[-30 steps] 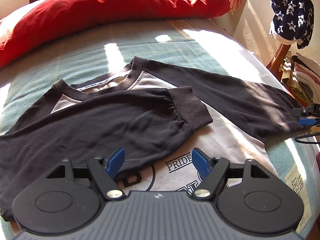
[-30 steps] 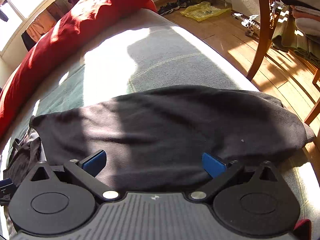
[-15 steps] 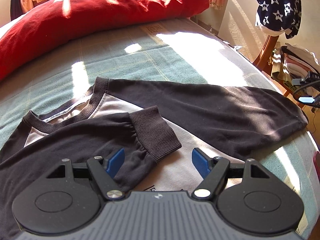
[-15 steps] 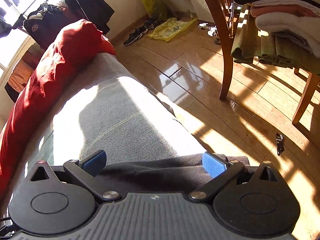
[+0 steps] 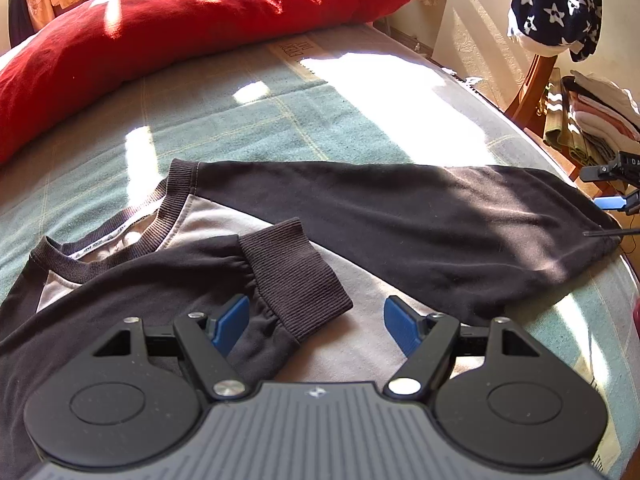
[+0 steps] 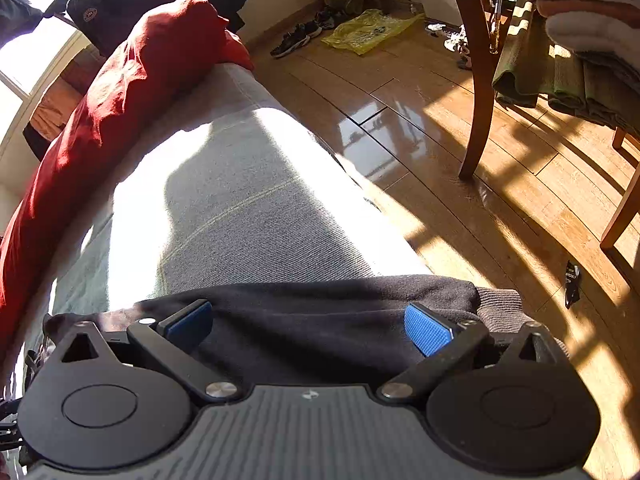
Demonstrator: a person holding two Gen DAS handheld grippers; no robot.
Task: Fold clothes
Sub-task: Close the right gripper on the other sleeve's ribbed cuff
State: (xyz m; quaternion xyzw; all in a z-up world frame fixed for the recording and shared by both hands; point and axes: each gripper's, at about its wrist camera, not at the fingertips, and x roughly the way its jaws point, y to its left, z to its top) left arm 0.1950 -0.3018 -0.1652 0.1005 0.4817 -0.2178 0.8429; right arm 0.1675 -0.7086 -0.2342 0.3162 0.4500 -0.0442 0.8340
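Sweatshirt [image 5: 360,344]: flat on bed [image 5: 280,120], one sleeve folded across the chest, the other reaching the bed edge. Left gripper [image 5: 316,322] and right gripper [image 6: 308,324]: jaws apart, empty. Risk: right sleeve [image 6: 320,320] likely slides floorward if the grip catches only its cuff [image 6: 500,308].

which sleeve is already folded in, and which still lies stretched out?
The sleeve with the ribbed cuff, just ahead of the left gripper, is folded across the grey chest. The other sleeve still lies straight out toward the bed edge.

Home bedroom: bed [image 5: 248,120], red pillow [image 5: 180,12] (shoes [image 6: 296,38] on floor)
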